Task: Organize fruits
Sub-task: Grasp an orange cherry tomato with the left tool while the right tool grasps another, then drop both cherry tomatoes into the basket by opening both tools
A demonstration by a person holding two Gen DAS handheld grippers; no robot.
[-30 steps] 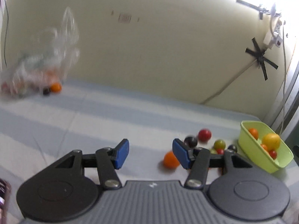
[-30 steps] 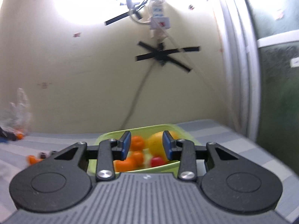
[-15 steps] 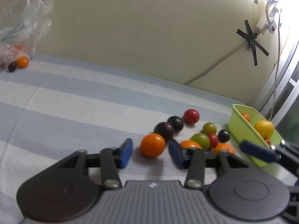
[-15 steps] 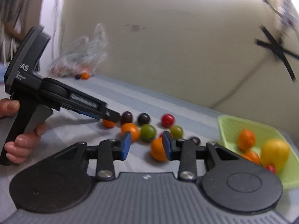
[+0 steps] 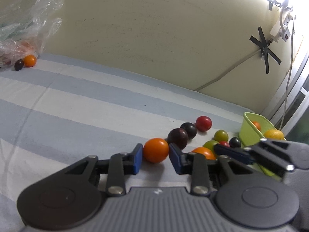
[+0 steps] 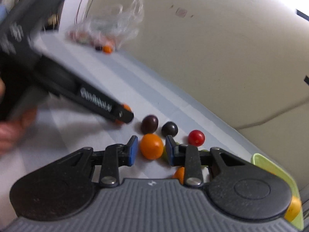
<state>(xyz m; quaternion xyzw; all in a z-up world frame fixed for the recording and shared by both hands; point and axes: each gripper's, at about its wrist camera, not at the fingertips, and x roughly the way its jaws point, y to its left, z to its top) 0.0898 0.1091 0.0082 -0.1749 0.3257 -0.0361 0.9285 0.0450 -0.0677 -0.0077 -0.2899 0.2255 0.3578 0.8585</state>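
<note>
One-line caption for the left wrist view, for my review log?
Left gripper, jaws open, straddles an orange fruit on the striped cloth; more fruits and a green bin lie to the right.

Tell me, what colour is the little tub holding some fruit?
Lime green. The tub shows best in the left wrist view.
</note>
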